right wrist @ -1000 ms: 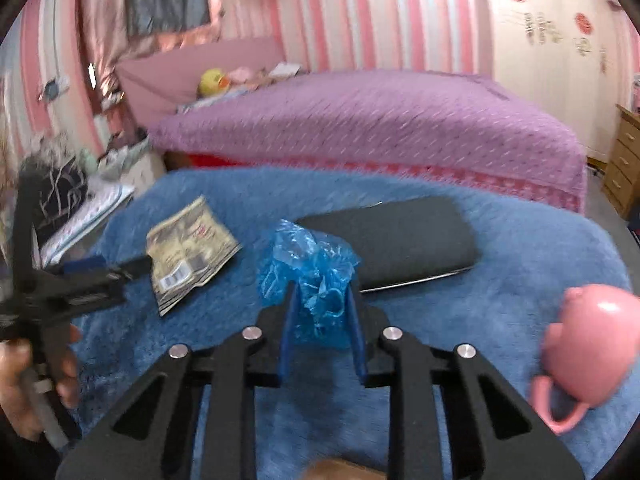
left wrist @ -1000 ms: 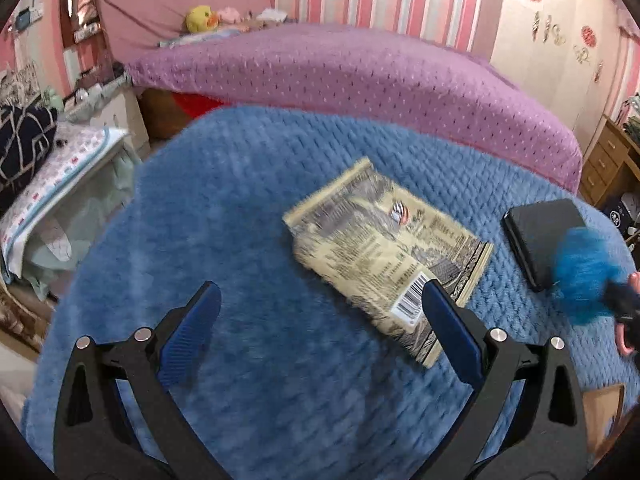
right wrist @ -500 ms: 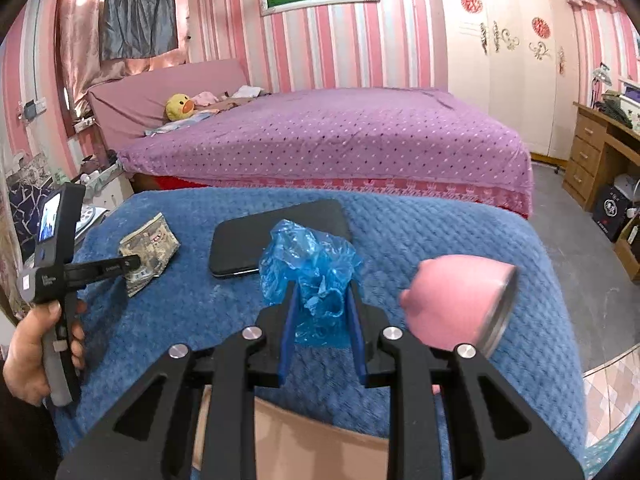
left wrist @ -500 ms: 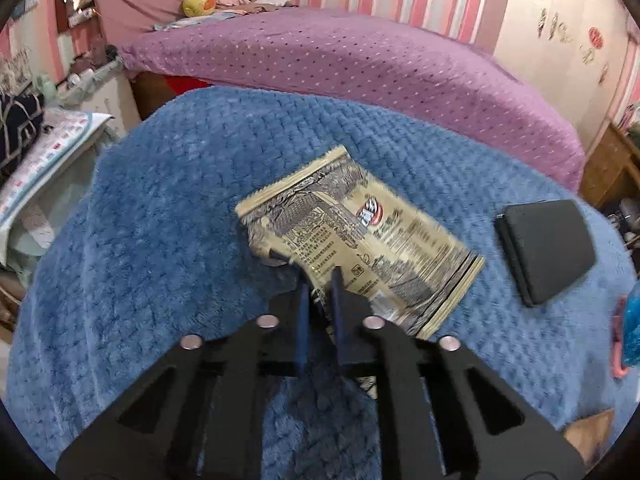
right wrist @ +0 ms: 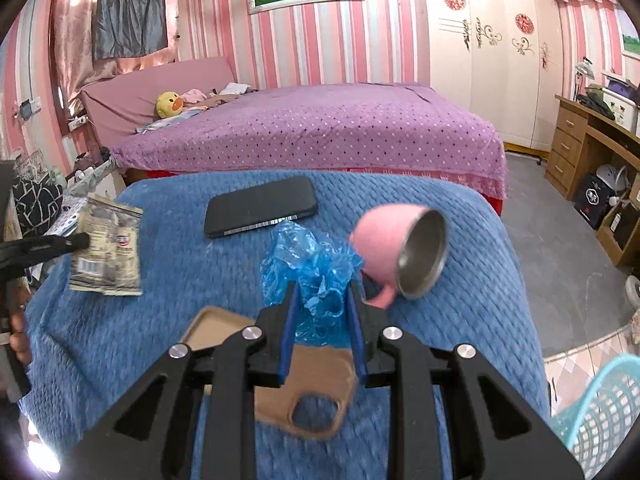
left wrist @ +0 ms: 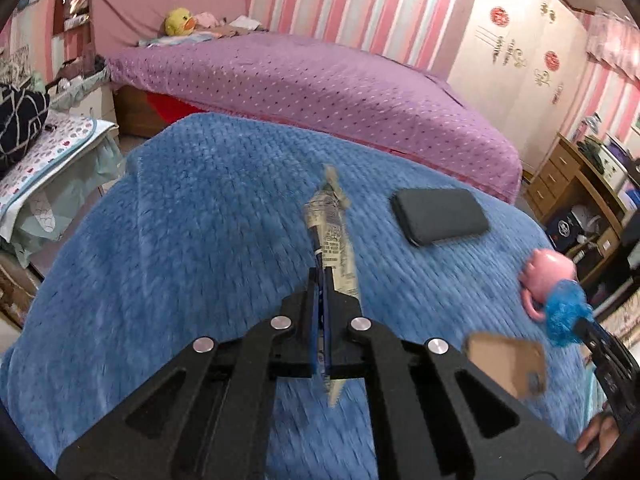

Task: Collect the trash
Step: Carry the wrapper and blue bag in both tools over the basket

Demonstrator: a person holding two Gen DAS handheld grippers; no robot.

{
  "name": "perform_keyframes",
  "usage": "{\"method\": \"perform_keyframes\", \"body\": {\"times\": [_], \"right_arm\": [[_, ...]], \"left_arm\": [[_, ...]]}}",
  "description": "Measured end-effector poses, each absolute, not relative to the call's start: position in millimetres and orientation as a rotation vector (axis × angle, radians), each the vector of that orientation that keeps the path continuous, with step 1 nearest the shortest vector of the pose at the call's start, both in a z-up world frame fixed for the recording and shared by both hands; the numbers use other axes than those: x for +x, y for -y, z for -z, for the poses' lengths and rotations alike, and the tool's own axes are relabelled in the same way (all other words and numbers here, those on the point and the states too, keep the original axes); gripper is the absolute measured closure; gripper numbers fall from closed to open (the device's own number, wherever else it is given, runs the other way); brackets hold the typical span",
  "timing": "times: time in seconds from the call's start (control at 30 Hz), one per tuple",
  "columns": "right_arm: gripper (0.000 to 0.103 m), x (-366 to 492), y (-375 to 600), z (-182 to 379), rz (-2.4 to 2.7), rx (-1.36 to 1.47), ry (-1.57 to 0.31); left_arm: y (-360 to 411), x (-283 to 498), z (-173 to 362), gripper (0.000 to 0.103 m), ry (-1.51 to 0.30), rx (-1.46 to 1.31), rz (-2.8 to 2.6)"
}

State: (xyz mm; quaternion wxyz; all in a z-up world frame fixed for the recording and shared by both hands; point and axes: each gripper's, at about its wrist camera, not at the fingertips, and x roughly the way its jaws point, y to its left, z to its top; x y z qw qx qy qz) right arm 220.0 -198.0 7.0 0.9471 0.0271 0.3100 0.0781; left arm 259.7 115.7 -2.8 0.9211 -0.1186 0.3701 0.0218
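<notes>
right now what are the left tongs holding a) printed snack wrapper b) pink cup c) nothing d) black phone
a: the left tongs are shut on the printed snack wrapper, lifted off the blue blanket; the black phone and pink cup lie apart.

Blue against pink stripes.
Blue waffle-knit blanket [right wrist: 460, 240], crumpled blue plastic bag [right wrist: 312, 264], pink cup [right wrist: 384, 232], black phone [right wrist: 260, 204], tan-and-black printed wrapper [right wrist: 108, 248], purple dotted bedspread [right wrist: 320, 128], turquoise basket [right wrist: 600, 412].
</notes>
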Motion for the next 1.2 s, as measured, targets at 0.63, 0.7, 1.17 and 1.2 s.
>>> {"method": "perform_keyframes", "body": {"times": [0.63, 0.7, 1.17, 1.2], "right_arm": [[0.079, 137.7, 243.2, -13.2, -0.085, 0.067, -0.630], [0.079, 132.4, 249.7, -17.4, -0.078, 0.068, -0.620], [0.079, 75.3, 365.8, -28.2, 0.090, 0.111, -0.586], [0.079, 70.0, 378.1, -27.8, 0.108, 0.117, -0.586]], "left_arm": [[-20.2, 156.9, -32.6, 0.103, -0.728, -0.130, 0.114], [-5.5, 150.4, -36.5, 0.103, -0.726, -0.116, 0.137], [119.2, 133.5, -53.7, 0.103, -0.687, -0.034, 0.310], [133.4, 132.5, -53.8, 0.103, -0.687, -0.026, 0.332]]}}
